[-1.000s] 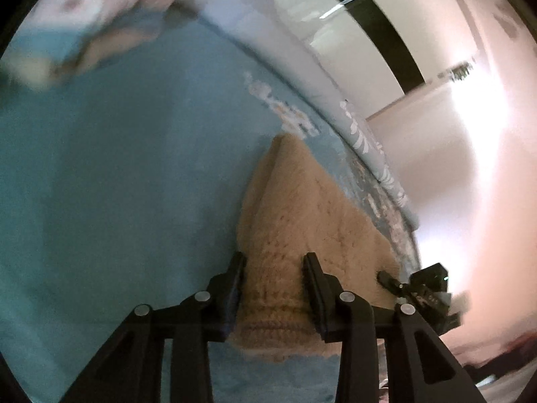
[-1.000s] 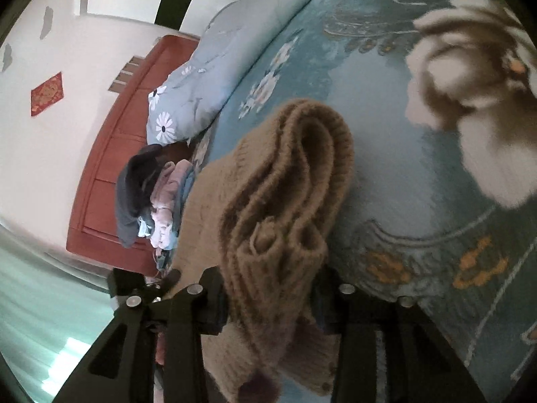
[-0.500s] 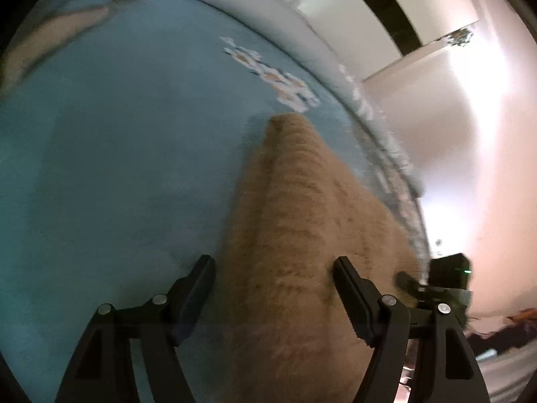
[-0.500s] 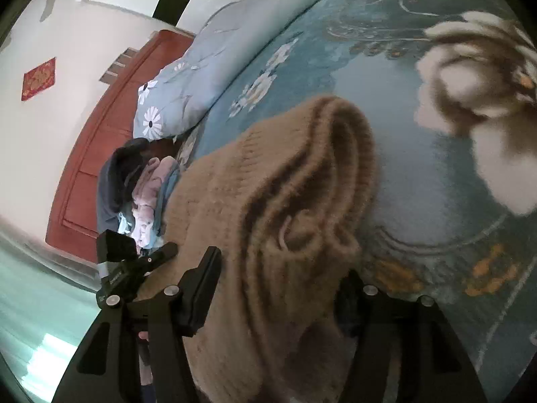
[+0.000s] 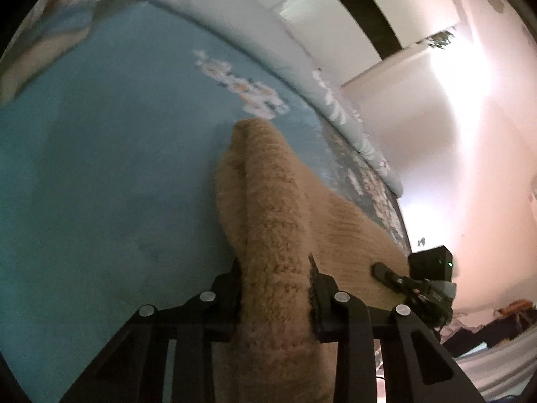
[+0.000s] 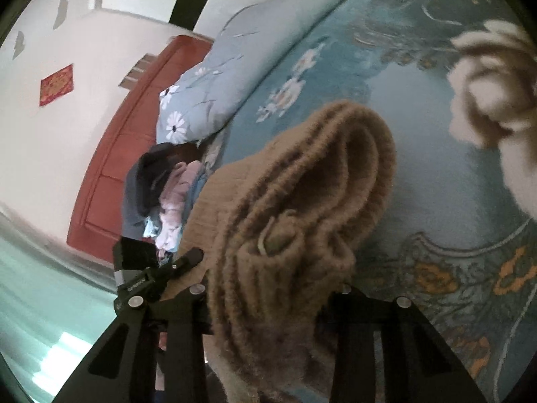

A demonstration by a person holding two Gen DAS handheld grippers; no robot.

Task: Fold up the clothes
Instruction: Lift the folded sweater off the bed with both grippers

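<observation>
A tan knitted sweater (image 5: 272, 215) lies folded in thick layers on the teal floral bedspread (image 5: 100, 168). My left gripper (image 5: 275, 278) is shut on one end of the folded sweater. In the right wrist view the sweater (image 6: 302, 201) bulges up in a rolled fold, and my right gripper (image 6: 272, 288) is shut on its other end; the cloth hides most of both fingers. Each gripper shows in the other's view, the right one at the far side (image 5: 419, 282) and the left one at the lower left (image 6: 157, 268).
A light blue flowered pillow (image 6: 214, 77) lies along the bed's far edge. A heap of dark, pink and blue clothes (image 6: 167, 188) sits by the red wooden headboard (image 6: 114, 154). A large cream flower print (image 6: 490, 100) marks the bedspread on the right.
Both grippers opened wide half a second ago and have closed again on the sweater, gripping a thicker bundle. The sweater sits a little farther along the bed.
</observation>
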